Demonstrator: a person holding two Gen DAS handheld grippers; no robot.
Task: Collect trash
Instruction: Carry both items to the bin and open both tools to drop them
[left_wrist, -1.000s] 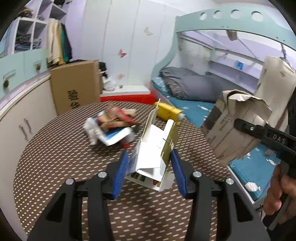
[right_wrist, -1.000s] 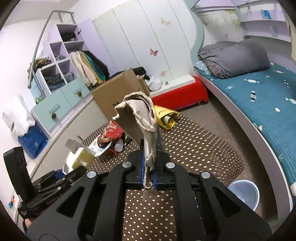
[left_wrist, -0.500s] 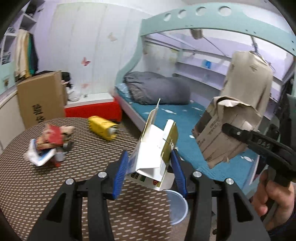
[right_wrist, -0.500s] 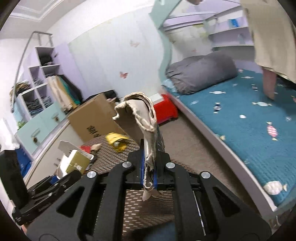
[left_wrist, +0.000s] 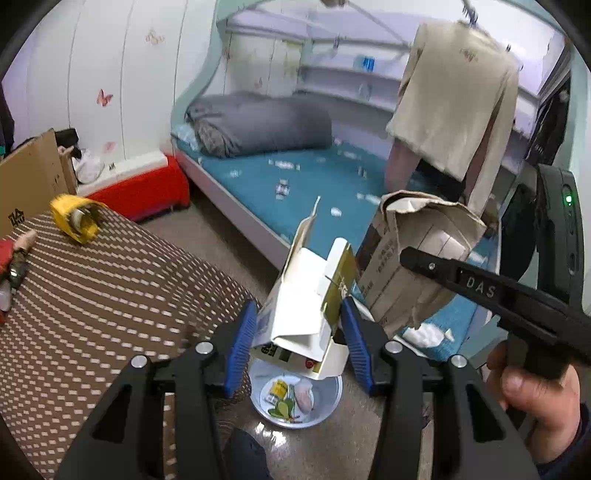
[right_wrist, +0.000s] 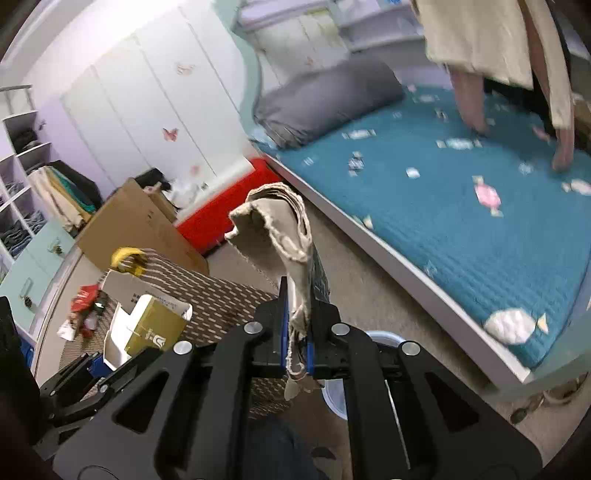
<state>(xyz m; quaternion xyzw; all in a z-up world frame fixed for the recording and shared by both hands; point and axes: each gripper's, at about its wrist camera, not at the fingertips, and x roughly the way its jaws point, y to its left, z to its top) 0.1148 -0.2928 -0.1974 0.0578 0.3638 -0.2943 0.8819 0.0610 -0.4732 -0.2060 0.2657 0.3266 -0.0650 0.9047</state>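
My left gripper is shut on a torn white and olive carton, held over a pale blue bin on the floor with a few wrappers inside. My right gripper is shut on a flattened brown cardboard piece that stands up from its blue pads. In the left wrist view that cardboard piece hangs to the right of the carton, above and right of the bin. The bin's rim shows just below the right gripper. A yellow package and a heap of wrappers lie on the dotted brown table.
A bed with a teal cover and a grey rolled duvet runs along the right. A red box and a big cardboard box stand by the wall. Beige clothing hangs over the bed. A hand holds the right gripper.
Both grippers have swung right and down, from above the table to over the floor beside the bed. The bin has come into view under them. Both grips are unchanged.
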